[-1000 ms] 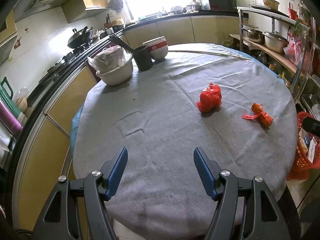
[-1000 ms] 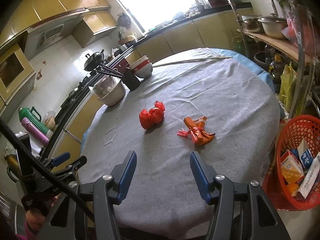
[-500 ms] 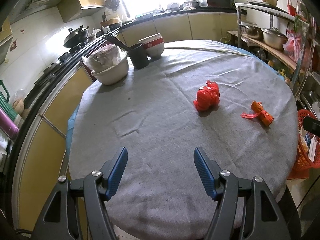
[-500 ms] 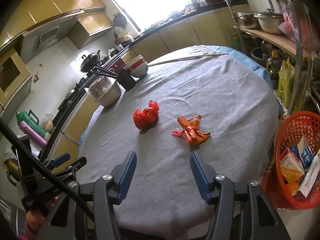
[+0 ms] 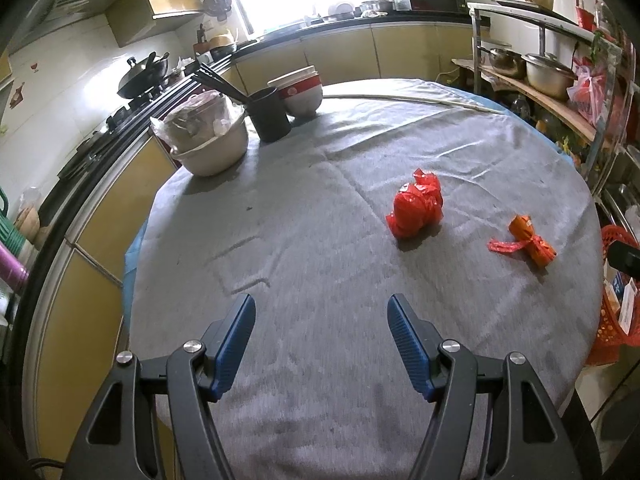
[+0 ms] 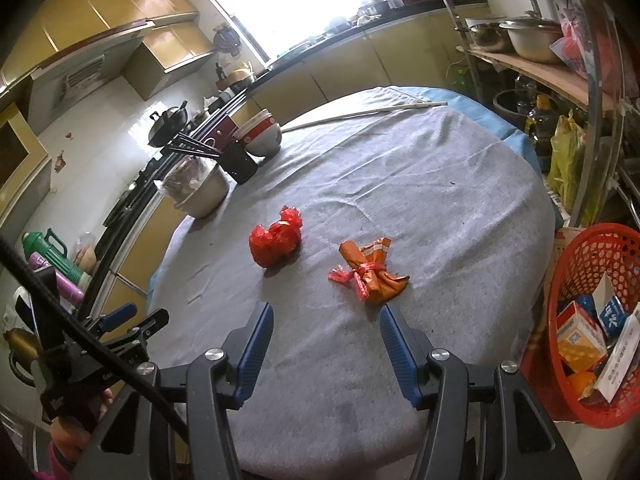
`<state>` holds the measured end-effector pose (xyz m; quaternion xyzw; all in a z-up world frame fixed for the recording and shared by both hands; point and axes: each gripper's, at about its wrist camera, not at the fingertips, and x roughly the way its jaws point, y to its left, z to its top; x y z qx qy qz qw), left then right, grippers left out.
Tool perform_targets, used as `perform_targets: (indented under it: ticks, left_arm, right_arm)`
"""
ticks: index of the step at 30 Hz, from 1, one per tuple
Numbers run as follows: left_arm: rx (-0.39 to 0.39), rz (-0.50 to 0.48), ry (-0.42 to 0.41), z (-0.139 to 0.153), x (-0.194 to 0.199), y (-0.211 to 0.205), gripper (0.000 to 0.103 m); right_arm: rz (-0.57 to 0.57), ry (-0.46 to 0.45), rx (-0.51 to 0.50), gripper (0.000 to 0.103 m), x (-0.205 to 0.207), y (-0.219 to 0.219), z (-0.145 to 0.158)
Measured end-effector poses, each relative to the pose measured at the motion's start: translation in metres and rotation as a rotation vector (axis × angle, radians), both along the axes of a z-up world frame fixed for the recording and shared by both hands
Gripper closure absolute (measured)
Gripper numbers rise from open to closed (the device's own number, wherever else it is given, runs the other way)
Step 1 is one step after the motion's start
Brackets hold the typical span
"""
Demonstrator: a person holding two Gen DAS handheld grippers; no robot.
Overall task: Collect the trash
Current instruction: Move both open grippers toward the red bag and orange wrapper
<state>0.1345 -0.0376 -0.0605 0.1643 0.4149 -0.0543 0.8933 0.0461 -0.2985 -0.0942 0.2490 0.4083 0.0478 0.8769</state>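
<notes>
Two pieces of trash lie on a round table covered with a grey cloth (image 5: 320,208). One is a crumpled red bag (image 5: 416,210), near the middle of the table. The other is an orange wrapper (image 5: 528,242) tied with a red strip, lying apart from the bag and closer to the table's right edge. From the right wrist view the wrapper (image 6: 370,272) sits just beyond the right gripper (image 6: 326,312), whose blue-padded jaws are spread apart and hold nothing; the bag (image 6: 276,240) lies further off, to the left of the wrapper. The left gripper (image 5: 322,302) hovers over the near part of the cloth, its jaws also spread wide and empty, well short of both pieces. At the far left side of the table stand a covered pot (image 5: 208,140), a black cup (image 5: 272,114) holding utensils, and stacked bowls (image 5: 300,92). A red basket (image 6: 592,320) with cartons in it stands on the floor beside the table's right edge.
</notes>
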Motion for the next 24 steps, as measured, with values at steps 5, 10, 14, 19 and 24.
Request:
perform_targets:
  ticks: [5,10,14,19,24]
  left_arm:
    - [-0.001,-0.006,0.003,-0.001,0.008,-0.004,0.034]
    - [-0.020,-0.017,0.024,-0.002,0.018,-0.005,0.034]
    - [-0.068,-0.033,0.056,-0.004,0.038,-0.005,0.034]
    - [-0.161,-0.056,0.118,-0.008,0.068,-0.007,0.034]
    - [-0.229,-0.116,0.186,-0.018,0.093,-0.021,0.034]
  right_arm:
    - [-0.008,0.005,-0.001,0.043,0.006,-0.004,-0.002]
    - [-0.009,0.007,-0.005,0.043,0.013,-0.008,-0.003]
    - [-0.012,0.011,-0.010,0.043,0.018,-0.011,-0.005]
    - [-0.017,0.018,-0.012,0.043,0.025,-0.018,-0.011]
    - [-0.014,0.035,0.024,0.044,0.036,-0.026,-0.023]
